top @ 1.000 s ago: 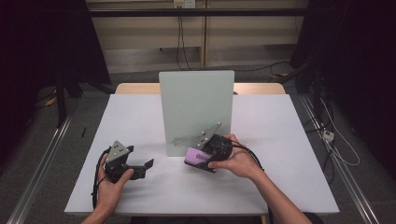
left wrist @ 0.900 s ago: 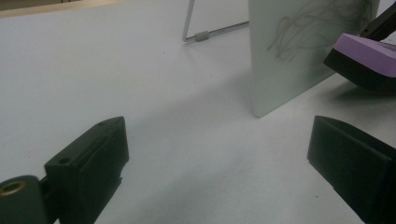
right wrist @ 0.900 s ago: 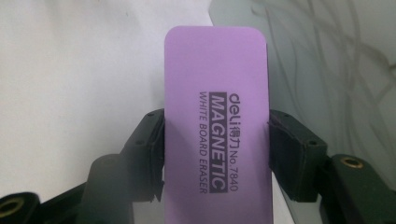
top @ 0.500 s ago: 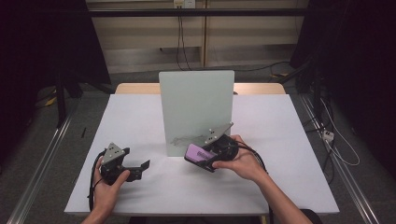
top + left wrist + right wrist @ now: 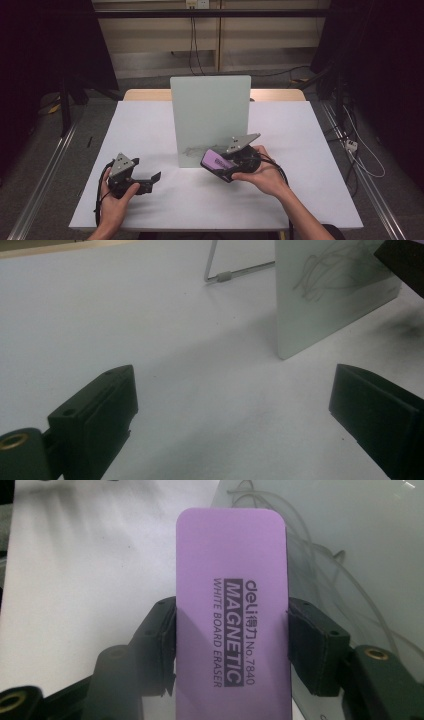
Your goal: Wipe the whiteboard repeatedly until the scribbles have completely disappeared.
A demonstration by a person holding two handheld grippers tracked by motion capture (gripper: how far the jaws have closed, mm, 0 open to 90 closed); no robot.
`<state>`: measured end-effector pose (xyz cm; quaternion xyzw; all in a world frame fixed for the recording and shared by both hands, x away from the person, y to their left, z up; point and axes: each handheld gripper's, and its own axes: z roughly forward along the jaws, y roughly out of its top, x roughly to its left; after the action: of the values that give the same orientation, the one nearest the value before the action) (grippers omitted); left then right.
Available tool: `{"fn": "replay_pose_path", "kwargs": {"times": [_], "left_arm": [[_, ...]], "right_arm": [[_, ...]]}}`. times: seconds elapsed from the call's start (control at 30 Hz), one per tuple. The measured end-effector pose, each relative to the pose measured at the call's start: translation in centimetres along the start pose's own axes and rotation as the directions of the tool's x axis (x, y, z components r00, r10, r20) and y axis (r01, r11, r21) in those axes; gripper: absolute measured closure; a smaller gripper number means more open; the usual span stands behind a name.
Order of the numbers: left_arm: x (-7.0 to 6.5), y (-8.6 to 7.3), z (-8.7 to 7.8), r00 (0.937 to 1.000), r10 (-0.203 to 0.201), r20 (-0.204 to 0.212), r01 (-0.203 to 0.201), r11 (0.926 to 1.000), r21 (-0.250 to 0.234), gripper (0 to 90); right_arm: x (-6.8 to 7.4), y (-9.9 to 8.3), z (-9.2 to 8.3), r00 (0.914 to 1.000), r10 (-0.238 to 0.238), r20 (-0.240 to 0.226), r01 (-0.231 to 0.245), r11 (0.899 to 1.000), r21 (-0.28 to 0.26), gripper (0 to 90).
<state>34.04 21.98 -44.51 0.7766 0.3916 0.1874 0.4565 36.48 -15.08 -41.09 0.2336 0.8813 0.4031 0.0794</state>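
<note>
A white table [image 5: 150, 125] carries a pale glass board [image 5: 210, 117] that stands upright near its middle, propped from behind by a thin wire stand [image 5: 235, 272]. Faint pen scribbles [image 5: 335, 270] mark the board's lower part, toward its near bottom corner.

The right gripper [image 5: 220, 165], held in the person's right hand [image 5: 262, 175], sits just in front of the board's lower right part. Its jaws are clenched on the long sides of a purple eraser [image 5: 232, 605], which bears the print "MAGNETIC WHITE BOARD ERASER". The eraser's far end points at the scribbled area of the board; whether it touches the glass cannot be told.

The left gripper [image 5: 150, 181], held in the left hand [image 5: 116, 200], rests low near the table's near left corner, well apart from the board. Its jaws stand wide apart with nothing between them, only bare table surface. Its cable [image 5: 100, 185] loops beside the hand.
</note>
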Motion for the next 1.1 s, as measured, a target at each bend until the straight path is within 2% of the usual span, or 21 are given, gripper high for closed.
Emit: {"fn": "replay_pose_path", "kwargs": {"times": [0.17, 0.27, 0.4, 0.63, 0.8, 0.97, 1.1], "left_arm": [[0.2, 0.0, 0.3, 1.0000, 0.006, 0.003, -0.006, 0.9999, 0.009, 5.4], [0.3, -0.1, 0.5, 0.9999, -0.009, 0.005, 0.009, 0.9999, 0.008, 5.4], [0.3, 0.0, 0.4, 1.0000, -0.006, 0.003, 0.006, 1.0000, 0.006, 5.4], [-0.2, 0.2, 0.4, 0.9998, 0.018, 0.006, -0.018, 0.9998, 0.005, 5.4], [-0.3, 0.2, 0.4, 0.9996, 0.027, 0.010, -0.028, 0.9996, 0.011, 5.4], [-0.2, 0.1, 0.6, 0.9997, 0.018, 0.017, -0.018, 0.9996, 0.021, 5.4], [-0.2, 0.2, 0.6, 0.9993, 0.032, 0.021, -0.032, 0.9991, 0.027, 5.4]], "right_arm": [[-0.3, 0.0, -0.7, 1.0000, -0.002, 0.009, 0.002, 1.000, -0.030, 41.4], [-0.5, -0.1, -1.0, 0.9997, 0.003, 0.023, -0.001, 0.999, -0.051, 41.4], [-0.5, -0.3, -1.2, 0.9988, 0.003, 0.049, 0.000, 0.998, -0.063, 41.4], [0.1, -0.8, -1.2, 0.9961, -0.046, 0.075, 0.051, 0.996, -0.069, 41.4], [-0.4, -1.2, -2.3, 0.9941, -0.028, 0.104, 0.039, 0.994, -0.099, 41.4], [-0.7, -1.0, -3.3, 0.9873, -0.036, 0.155, 0.053, 0.993, -0.109, 41.4], [-1.1, -1.2, -3.5, 0.9836, -0.034, 0.177, 0.054, 0.992, -0.112, 41.4]]}}
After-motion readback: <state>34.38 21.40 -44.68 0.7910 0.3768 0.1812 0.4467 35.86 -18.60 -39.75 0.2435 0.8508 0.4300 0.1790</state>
